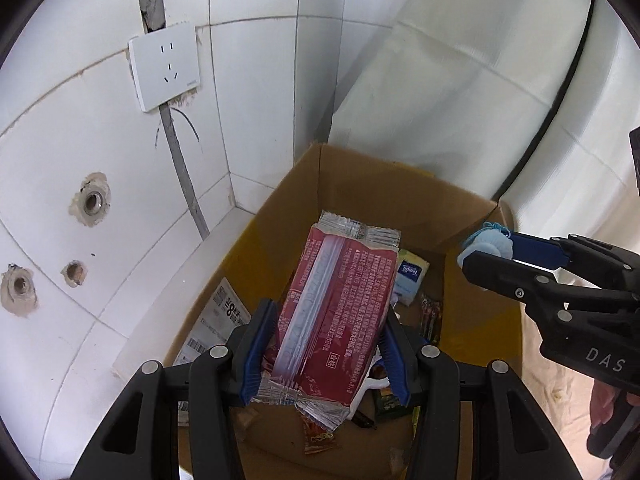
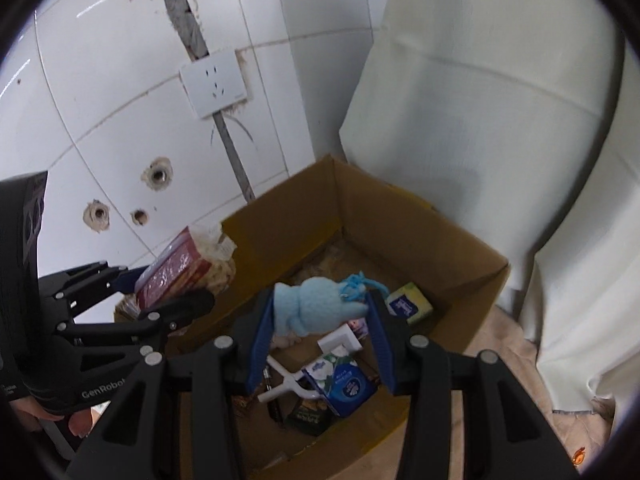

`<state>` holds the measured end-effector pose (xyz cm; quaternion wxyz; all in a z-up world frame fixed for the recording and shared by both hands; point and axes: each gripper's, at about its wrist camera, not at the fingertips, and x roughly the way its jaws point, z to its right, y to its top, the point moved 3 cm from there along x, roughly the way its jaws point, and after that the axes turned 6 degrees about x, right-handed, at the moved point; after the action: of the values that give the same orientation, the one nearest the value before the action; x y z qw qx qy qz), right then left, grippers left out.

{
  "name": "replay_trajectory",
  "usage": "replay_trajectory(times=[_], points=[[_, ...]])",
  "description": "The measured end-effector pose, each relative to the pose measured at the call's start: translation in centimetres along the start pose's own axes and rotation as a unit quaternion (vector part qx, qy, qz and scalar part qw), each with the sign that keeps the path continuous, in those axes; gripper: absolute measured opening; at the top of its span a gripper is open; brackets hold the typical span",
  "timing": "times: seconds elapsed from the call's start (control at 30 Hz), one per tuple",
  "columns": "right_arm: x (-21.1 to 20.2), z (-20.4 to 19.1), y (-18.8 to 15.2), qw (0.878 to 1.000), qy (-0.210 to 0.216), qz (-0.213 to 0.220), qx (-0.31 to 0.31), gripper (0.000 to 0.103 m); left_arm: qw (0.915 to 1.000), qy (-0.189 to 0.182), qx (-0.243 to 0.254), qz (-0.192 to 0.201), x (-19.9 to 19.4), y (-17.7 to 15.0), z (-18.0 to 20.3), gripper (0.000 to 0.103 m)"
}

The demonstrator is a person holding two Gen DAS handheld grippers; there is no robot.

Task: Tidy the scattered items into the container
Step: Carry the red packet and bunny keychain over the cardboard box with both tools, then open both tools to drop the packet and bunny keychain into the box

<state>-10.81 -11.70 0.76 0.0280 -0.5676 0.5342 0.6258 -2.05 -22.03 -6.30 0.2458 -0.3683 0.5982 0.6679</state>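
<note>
While both of my grippers hung over the open brown cardboard box (image 1: pixel 360 200), the red foil snack packet with crimped silver ends (image 1: pixel 336 312) sat clamped across its lower half in my left gripper (image 1: pixel 326 354), blue pads pressed to its two long edges. Its long axis ran straight out from that gripper, the far crimped end pointing away toward the box's back wall and slightly upward, the near end tucked down between the fingers. Below it lay the box floor, so I judged that the drop called for little more than parting the fingers, the packet falling lengthwise among what was already inside.

My right gripper (image 2: pixel 320 320) held a pale blue fluffy plush toy with a brighter blue yarn loop (image 2: pixel 320 304), squeezed between its blue pads. The toy lay crosswise to the fingers, loop end toward the right pad, and it too hung above the box interior, nearer the right wall.

Inside the box I could see a yellow-and-blue tissue pack (image 2: pixel 408 304), a blue-and-white tissue pack (image 2: pixel 340 384), a white plastic bracket (image 2: pixel 340 340) and a dark green sachet (image 2: pixel 308 416). Behind stood a white tiled wall with a socket (image 1: pixel 164 68), and a white cloth (image 2: pixel 480 120) hung to the right.
</note>
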Motion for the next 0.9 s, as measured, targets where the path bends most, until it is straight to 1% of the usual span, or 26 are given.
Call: replay_trajectory(times=[0.3,0.4,0.43,0.47,0.5,0.53,0.57,0.63,0.7,0.77,0.8,0.83,0.9], points=[[0.2,0.6,-0.1,1.000,-0.004,-0.008,0.003,0.050,1.0000,-0.004,-0.005,-0.005,0.8,-0.3,0.4,0.050],[0.5,0.9,-0.2,1.000,-0.006,-0.011,0.012,0.050,1.0000,-0.003,-0.007,-0.005,0.8,-0.4,0.4,0.050],[0.7,1.0,-0.2,1.000,-0.006,-0.014,0.018,0.054,0.9999,-0.003,-0.007,-0.007,0.8,-0.4,0.4,0.051],[0.8,1.2,-0.1,1.000,-0.007,-0.016,0.022,0.066,0.9999,-0.002,-0.006,-0.008,0.9,-0.4,0.4,0.051],[0.8,1.3,0.0,1.000,-0.009,-0.015,0.026,0.074,1.0000,0.001,-0.004,-0.009,0.9,-0.4,0.5,0.051],[0.7,1.3,0.1,0.999,-0.010,-0.012,0.029,0.089,0.9999,0.003,-0.002,-0.010,0.9,-0.4,0.6,0.051],[0.5,1.4,0.2,0.999,-0.013,-0.005,0.029,0.097,0.9999,0.004,0.001,-0.012,1.0,-0.5,0.7,0.051],[0.0,1.4,0.4,0.999,-0.027,0.011,0.021,0.102,0.9998,0.012,0.007,-0.016,1.2,-0.5,0.8,0.051],[-0.6,1.4,0.7,0.999,-0.045,0.024,0.007,0.103,0.9996,0.016,0.002,-0.022,1.4,-0.5,0.7,0.051],[-1.1,1.7,0.8,0.998,-0.056,0.034,0.001,0.103,0.9994,0.012,-0.002,-0.033,1.7,-0.4,0.8,0.055],[-1.4,1.9,0.9,0.997,-0.062,0.039,0.000,0.103,0.9993,0.013,-0.001,-0.036,1.8,-0.3,0.9,0.065],[-1.9,2.2,1.0,0.996,-0.070,0.046,0.002,0.103,0.9994,0.018,-0.002,-0.031,1.6,-0.3,0.9,0.082],[-3.1,3.3,1.0,0.995,-0.081,0.064,0.014,0.103,0.9998,0.015,-0.009,-0.013,1.1,-0.1,0.8,0.096]])
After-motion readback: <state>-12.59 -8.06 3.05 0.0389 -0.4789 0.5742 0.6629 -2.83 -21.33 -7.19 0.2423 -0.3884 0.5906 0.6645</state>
